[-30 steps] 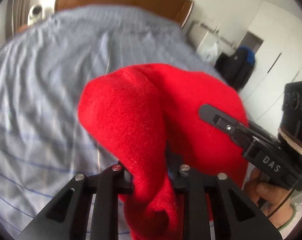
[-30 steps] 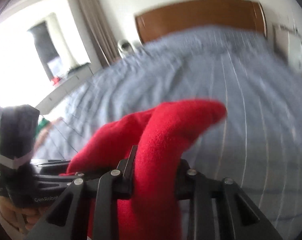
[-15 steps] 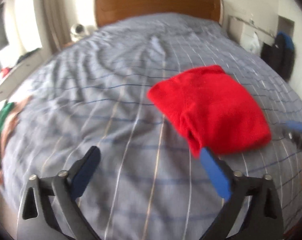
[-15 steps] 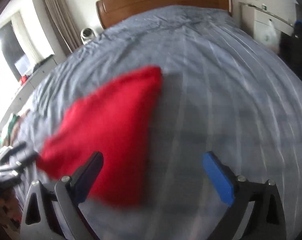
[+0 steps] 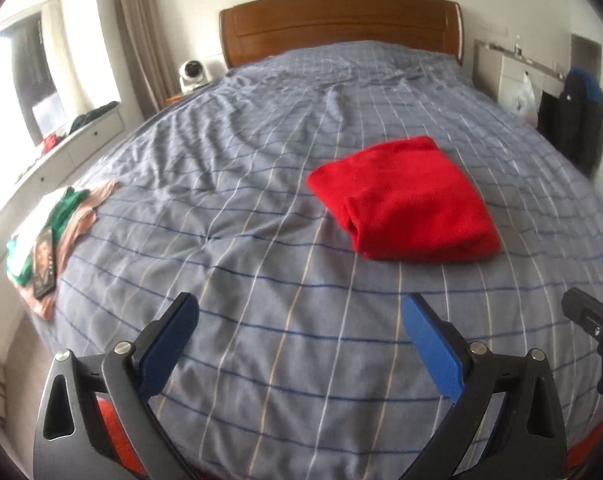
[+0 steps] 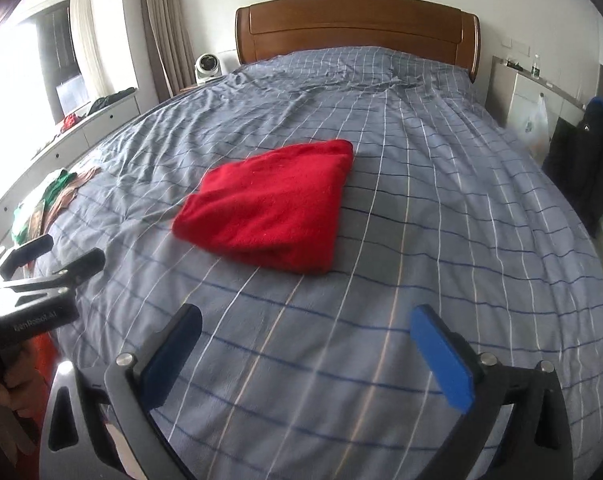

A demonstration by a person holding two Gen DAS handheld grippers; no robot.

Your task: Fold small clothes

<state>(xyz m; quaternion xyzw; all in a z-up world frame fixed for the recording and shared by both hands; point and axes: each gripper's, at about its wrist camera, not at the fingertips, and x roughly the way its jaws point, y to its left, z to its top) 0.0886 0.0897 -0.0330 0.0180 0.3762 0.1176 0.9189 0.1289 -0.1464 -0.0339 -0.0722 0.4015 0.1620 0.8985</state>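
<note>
1. While the folded red fleece garment (image 5: 405,200) lies flat on the grey-blue checked bedcover (image 5: 261,260), the left gripper (image 5: 301,344) hangs above the cover with its blue-padded jaws spread wide and nothing between them.
2. From the left gripper, the red garment sits ahead and to the right, well apart from the pads.
3. The right gripper (image 6: 307,354) also stands released, its blue pads (image 6: 441,364) wide apart over bare bedcover.
4. From the right gripper, the red garment (image 6: 269,208) lies ahead and slightly to the left, clear of both fingers.
5. Over the last second both grippers' jaws have been opening; the left set has reached its widest, and no cloth is left between either pair.
6. The left gripper's black body shows at the left edge of the right wrist view (image 6: 41,280), beside the right gripper and nearer than the garment.
7. Far to the left of both grippers, a loose pile of green, white and peach clothes (image 5: 53,232) rests at the bedcover's edge.
8. Beyond the garment, straight ahead of the grippers, the curved brown wooden headboard (image 6: 357,28) stands against the wall.
</note>
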